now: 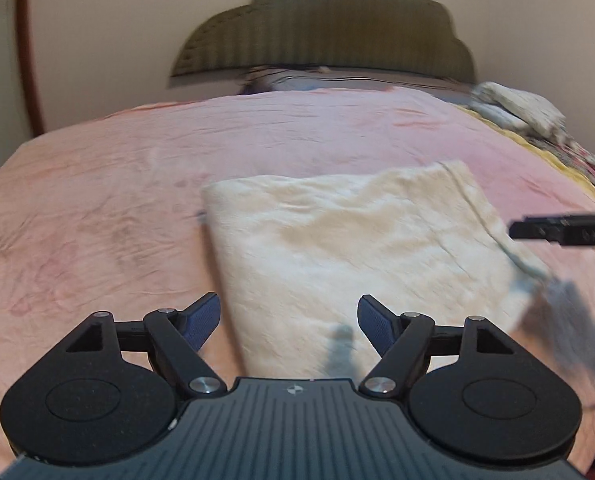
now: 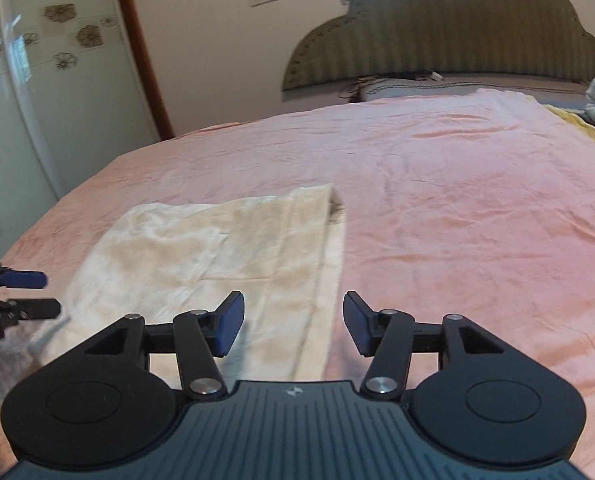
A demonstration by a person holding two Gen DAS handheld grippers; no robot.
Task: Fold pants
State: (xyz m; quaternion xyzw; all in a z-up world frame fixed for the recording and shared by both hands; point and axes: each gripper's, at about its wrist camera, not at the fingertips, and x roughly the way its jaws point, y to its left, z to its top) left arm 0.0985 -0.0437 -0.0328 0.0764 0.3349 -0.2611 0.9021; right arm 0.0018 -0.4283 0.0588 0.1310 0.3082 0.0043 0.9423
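Cream pants [image 1: 345, 248] lie folded into a rough rectangle on the pink bedsheet [image 1: 97, 208]. My left gripper [image 1: 289, 322] is open and empty, hovering over the near edge of the pants. My right gripper [image 2: 293, 322] is open and empty over the right near part of the pants [image 2: 217, 252], close to the waistband edge. The right gripper's fingers [image 1: 557, 232] show at the right edge of the left wrist view. The left gripper's fingers [image 2: 25, 280] show at the left edge of the right wrist view.
A green padded headboard [image 2: 449, 36] stands at the far end of the bed. Crumpled bedding and a yellow cover [image 1: 529, 116] lie at the far right. A glass door [image 2: 37, 92] and wooden frame [image 2: 145, 48] stand left of the bed.
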